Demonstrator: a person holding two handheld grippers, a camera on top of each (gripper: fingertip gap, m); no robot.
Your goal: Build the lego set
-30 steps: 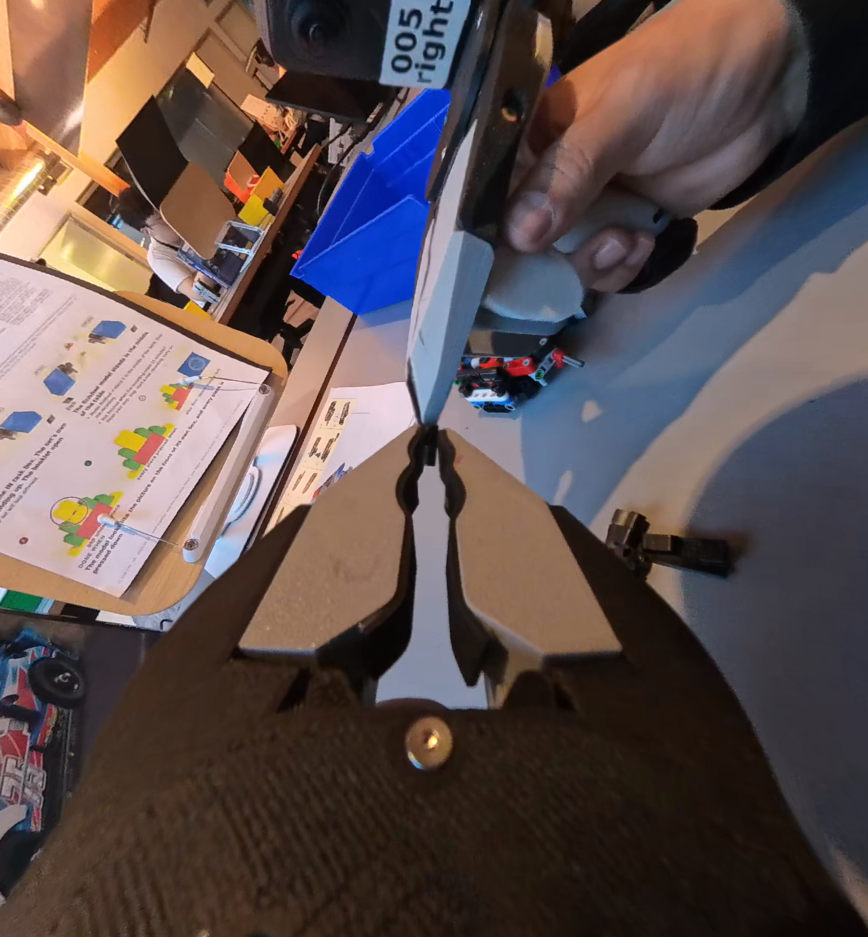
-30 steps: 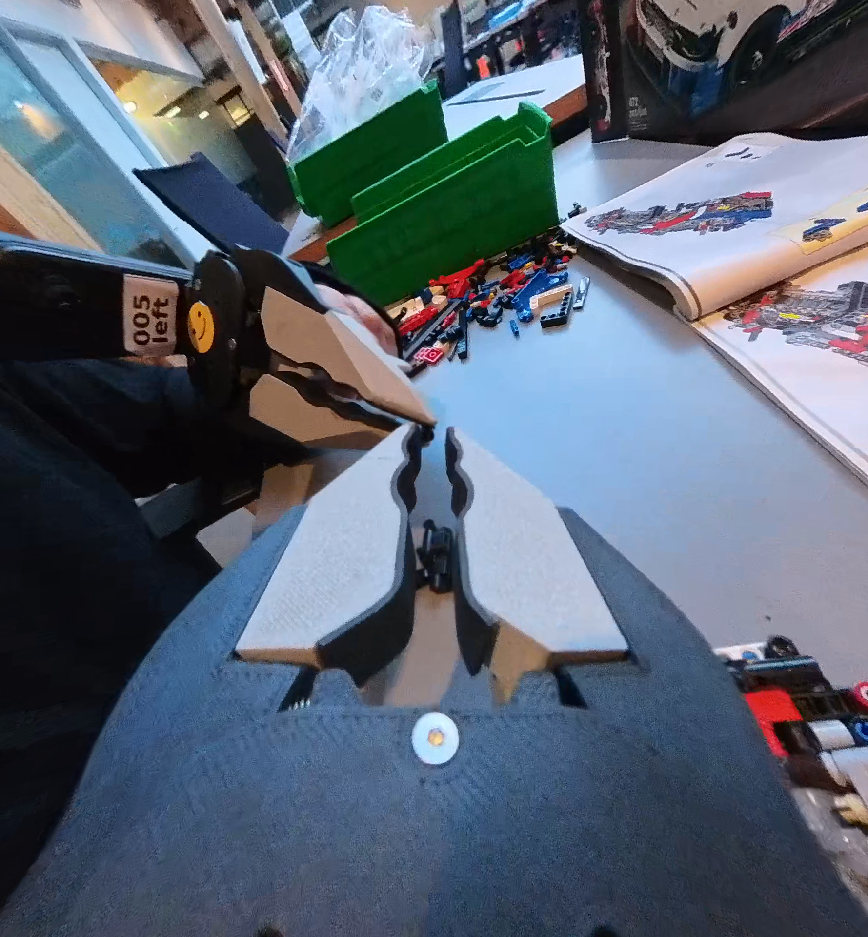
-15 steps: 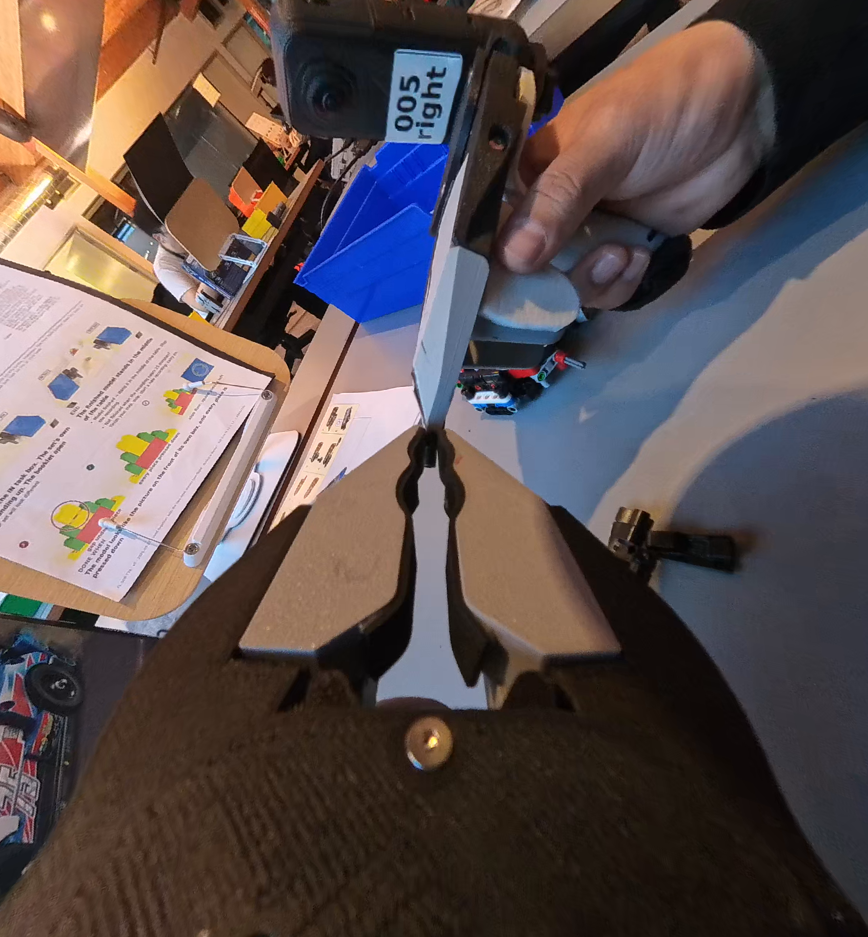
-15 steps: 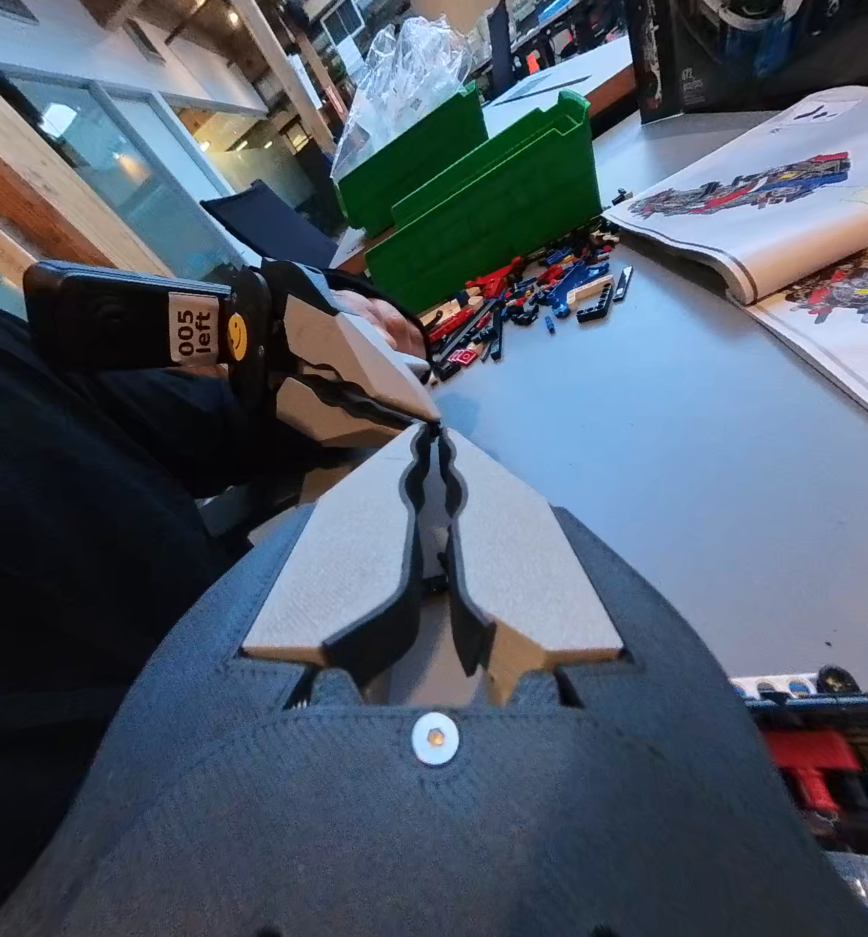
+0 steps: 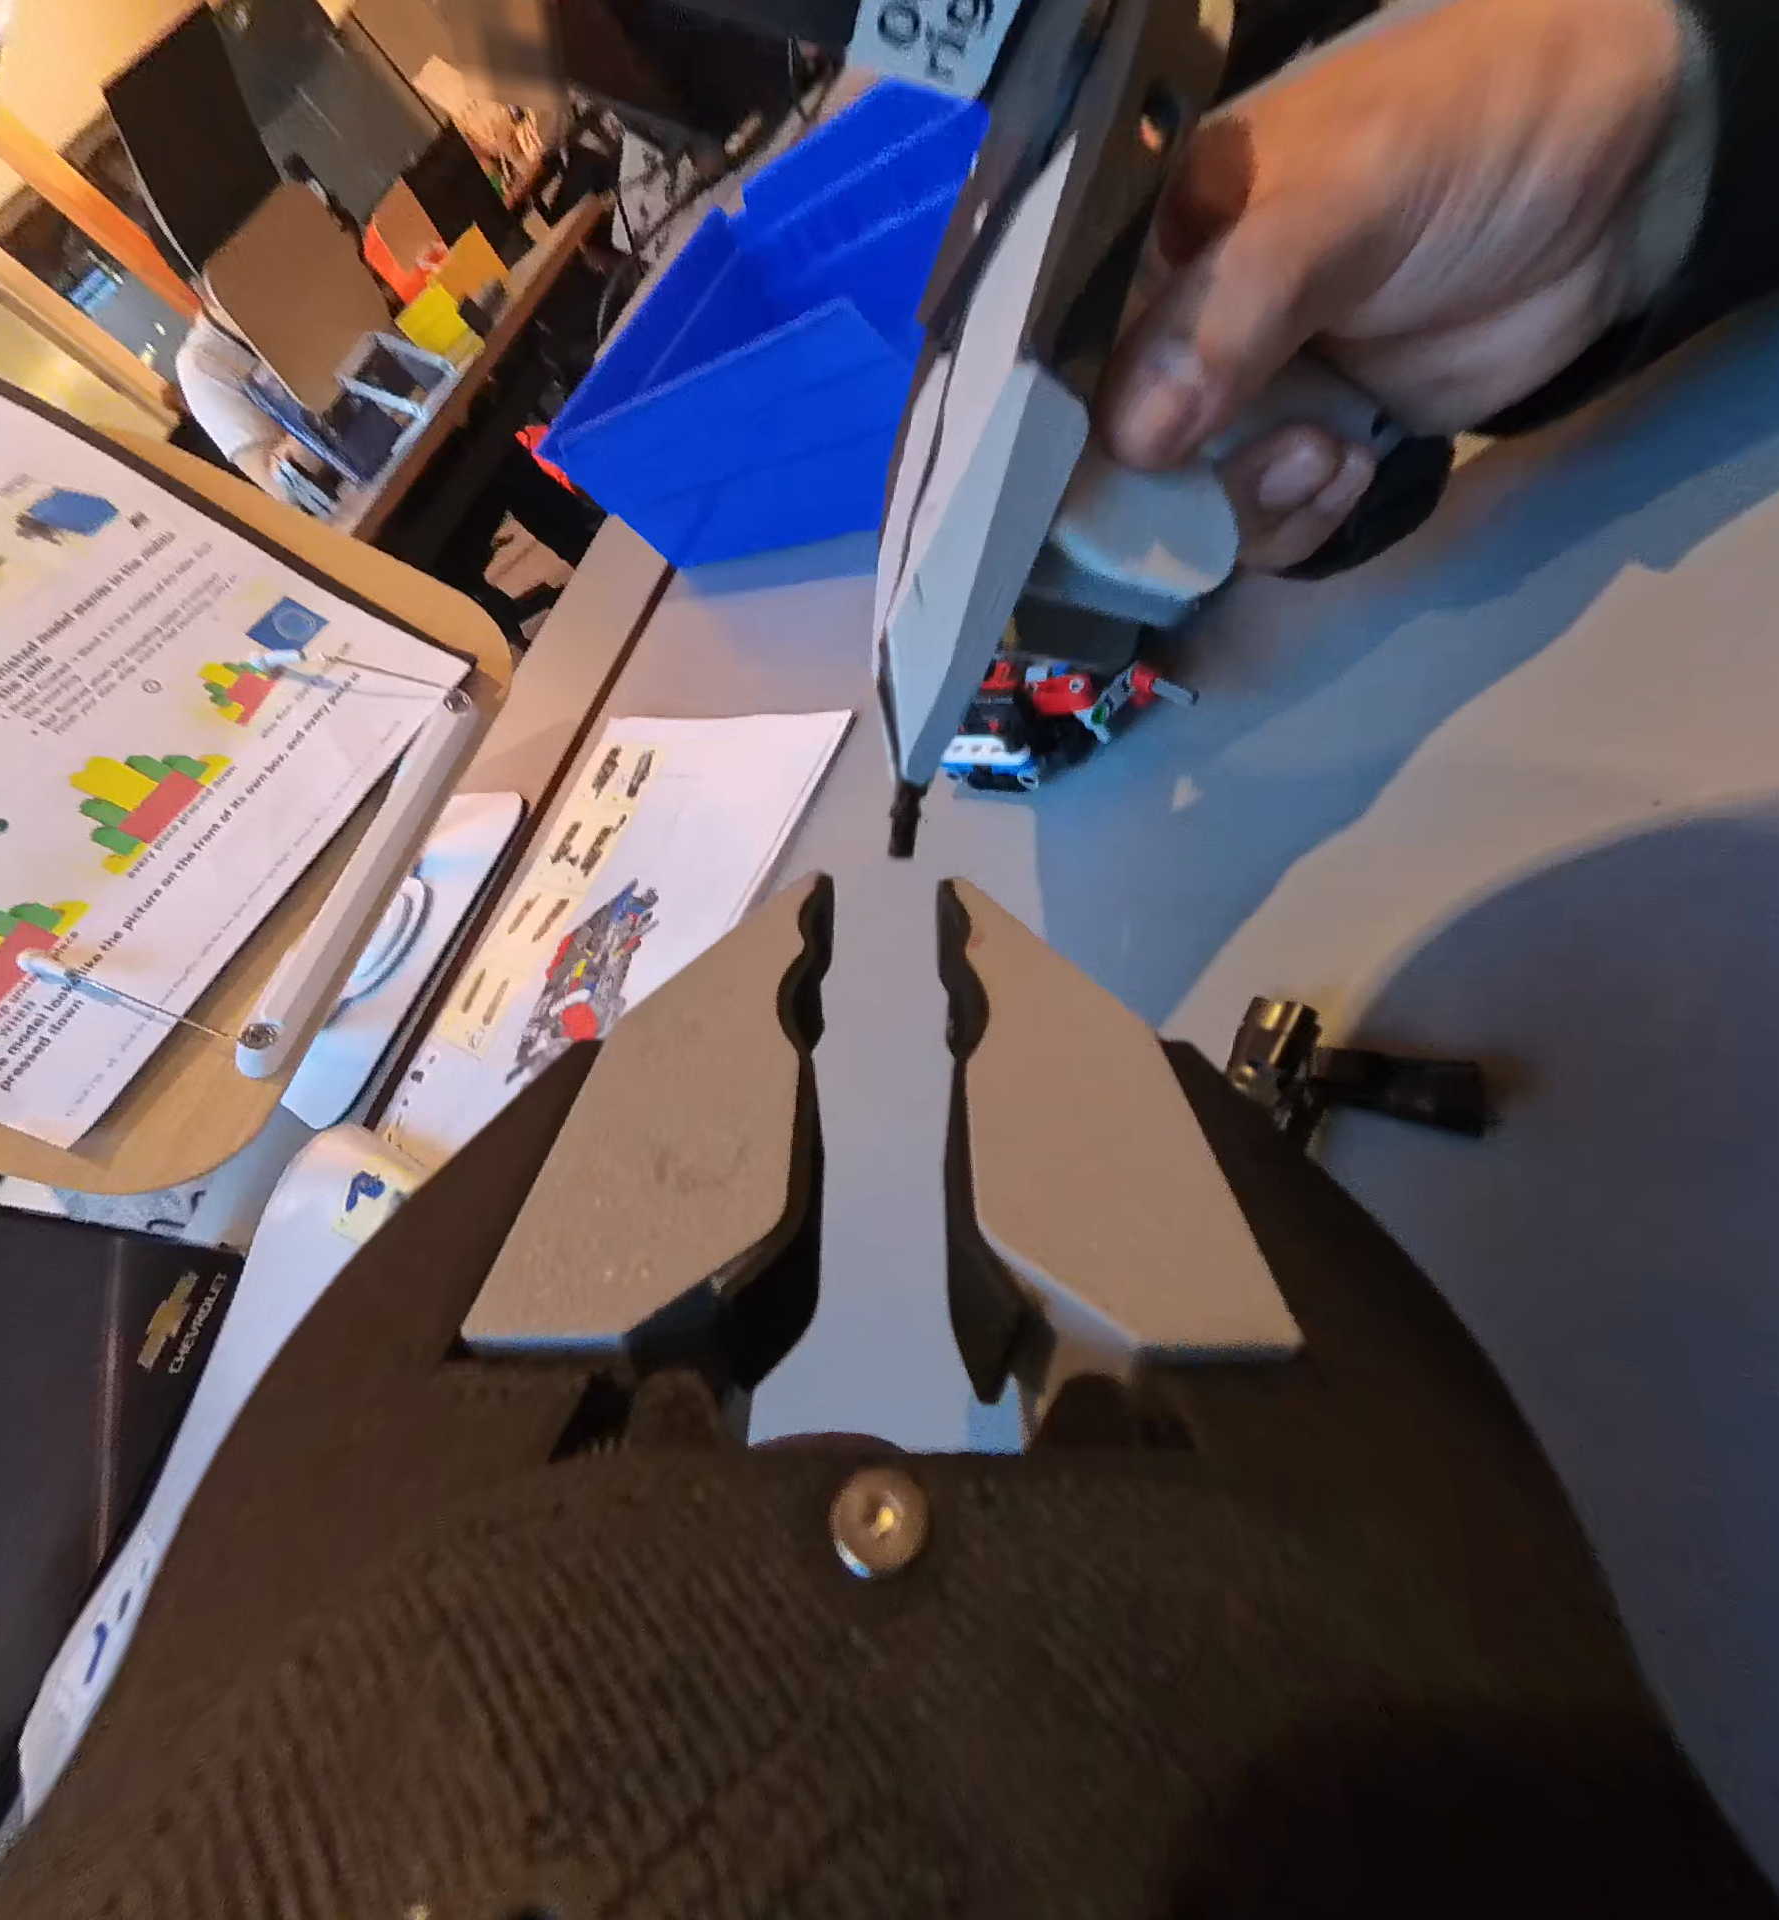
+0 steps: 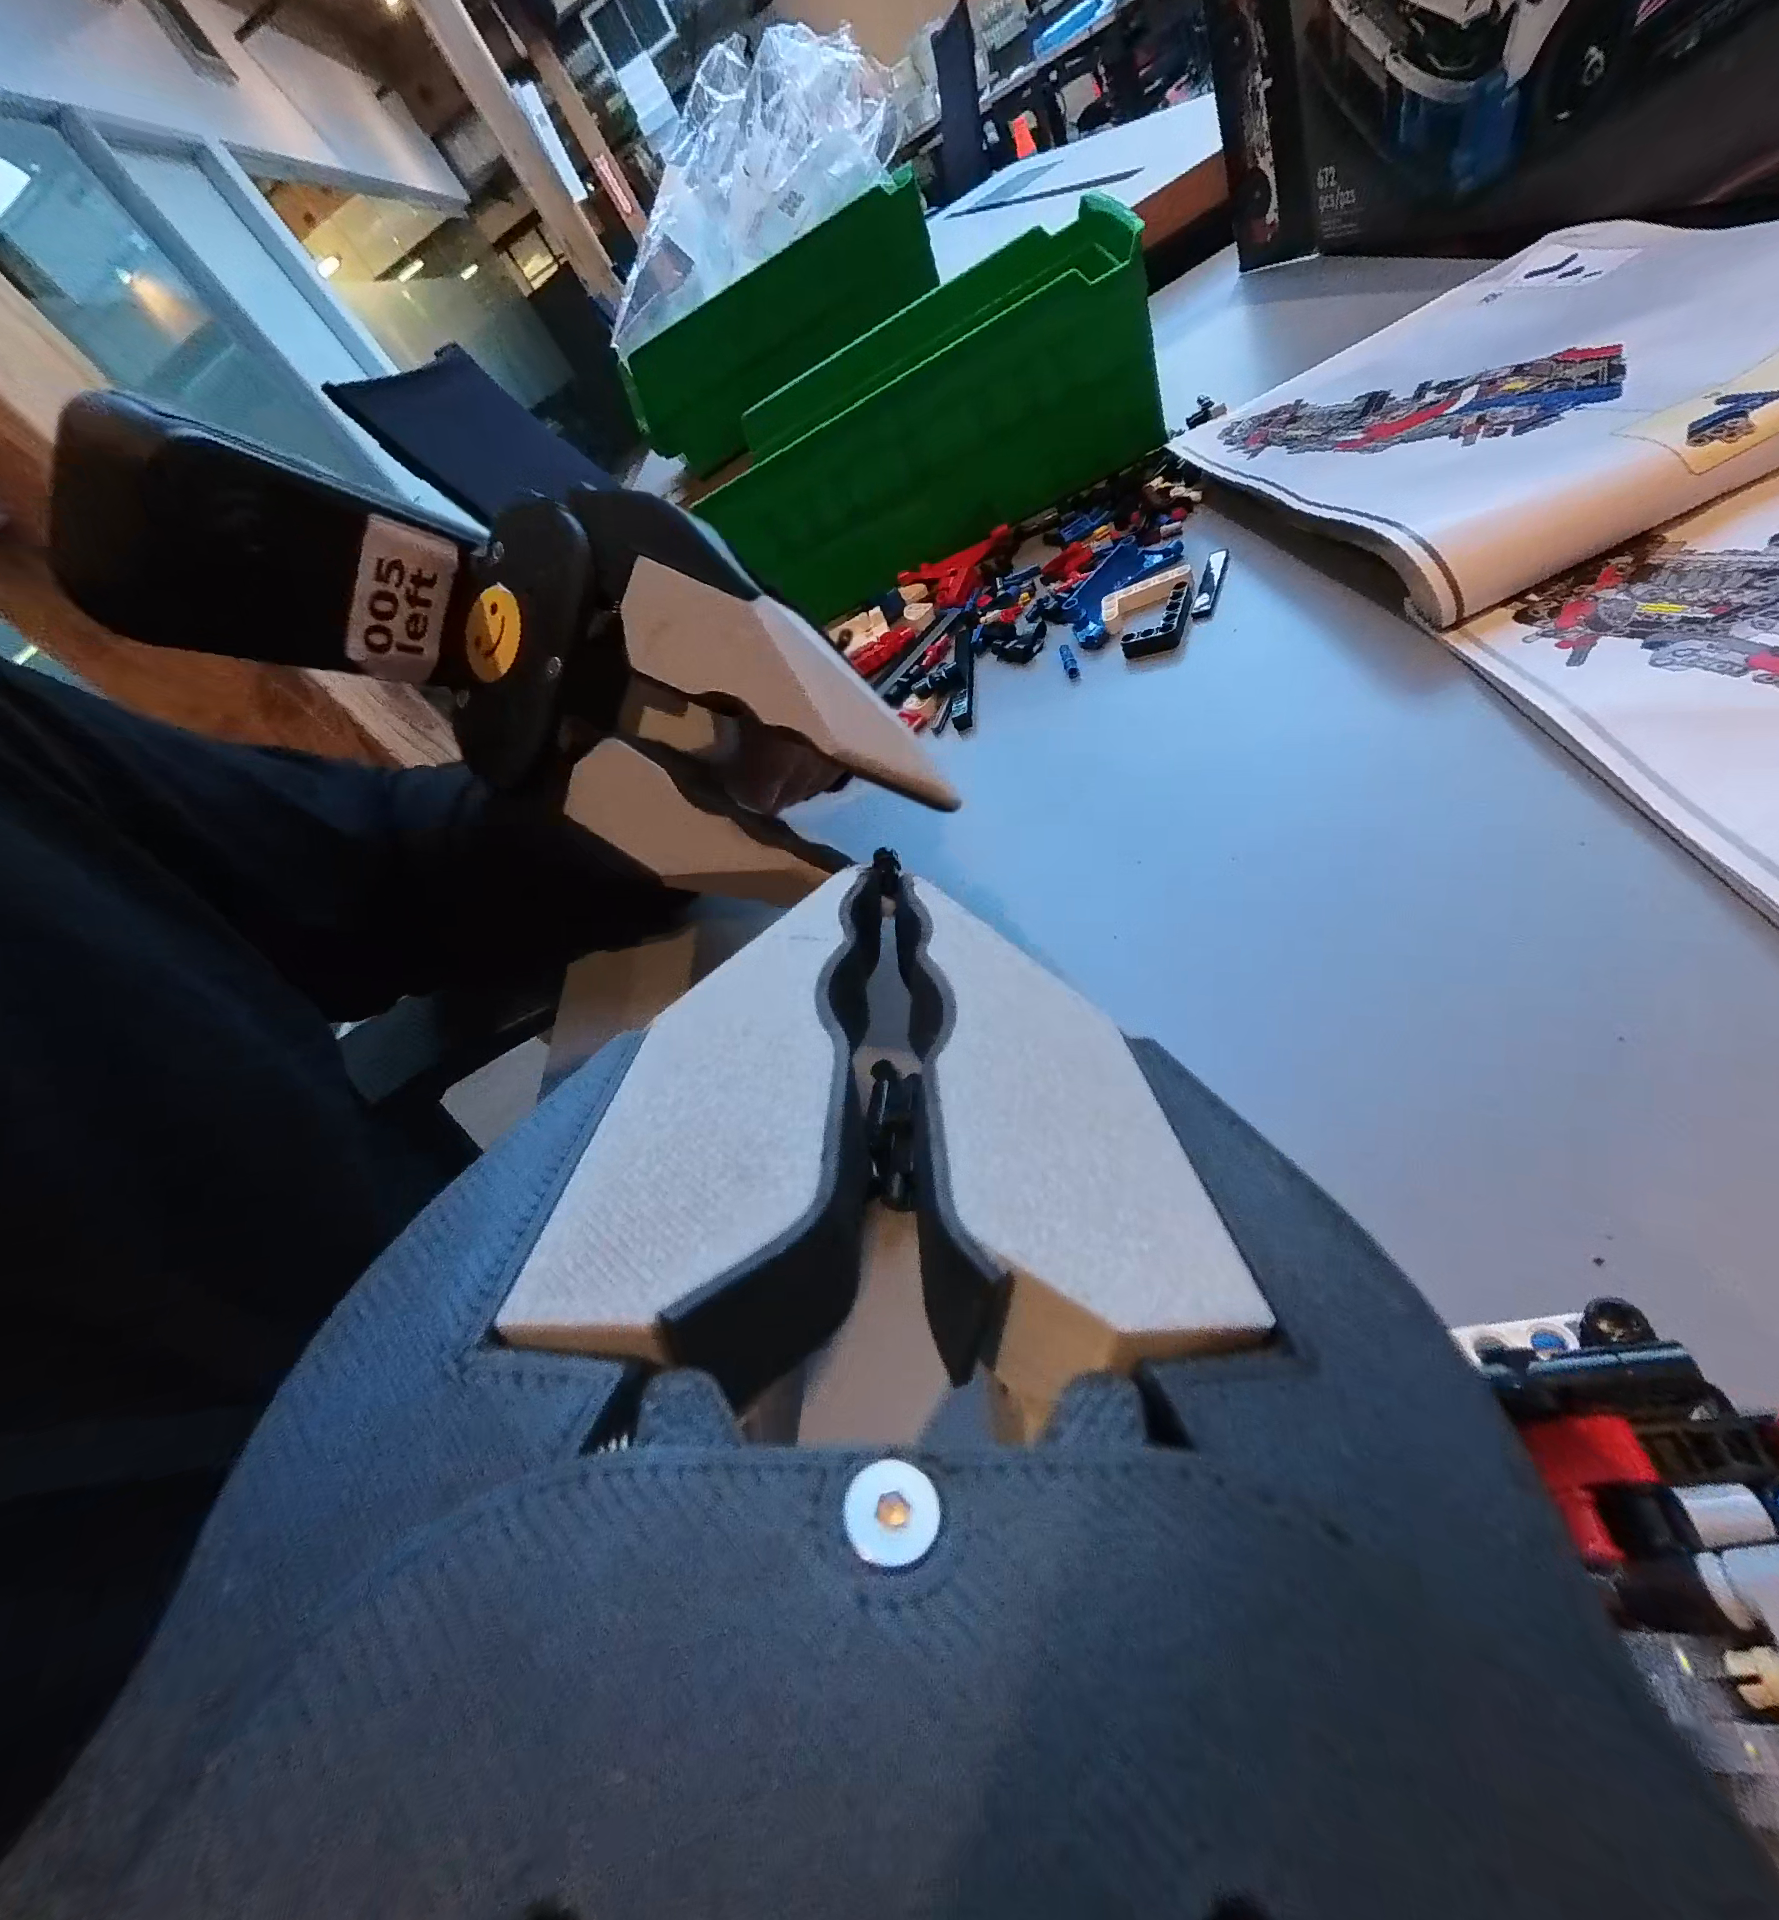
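Note:
My right gripper [image 6: 885, 904] is shut on a small black pin [image 6: 885, 864] that sticks out of its tips. In the left wrist view the right gripper [image 5: 906, 774] points down at me with the pin [image 5: 903, 826] at its tip. My left gripper [image 5: 887, 902] is open and empty, its tips just short of the pin. It also shows in the right wrist view [image 6: 900, 834], jaws apart. A black Lego piece [image 5: 1358, 1070] lies on the grey table [image 5: 1487, 790] to its right. The partly built model [image 5: 1036, 717] sits behind the right gripper and shows at the lower right [image 6: 1633, 1455].
A pile of loose pieces [image 6: 1051, 608] lies before green bins [image 6: 926, 416]. An open instruction booklet [image 6: 1591, 468] lies at the right, with a set box [image 6: 1487, 104] behind. Blue bins [image 5: 760, 416], a booklet [image 5: 656, 862] and a clipboard with a sheet [image 5: 137, 779] are on the left. Left and right tips are no more than a few centimetres apart. The black Lego piece [image 5: 1358, 1070] lies around 10 cm away from my left fingertips.
My left gripper has opened and let go of the black pin. The pin now stays in my right gripper's tips, and the two grippers have drawn slightly apart.

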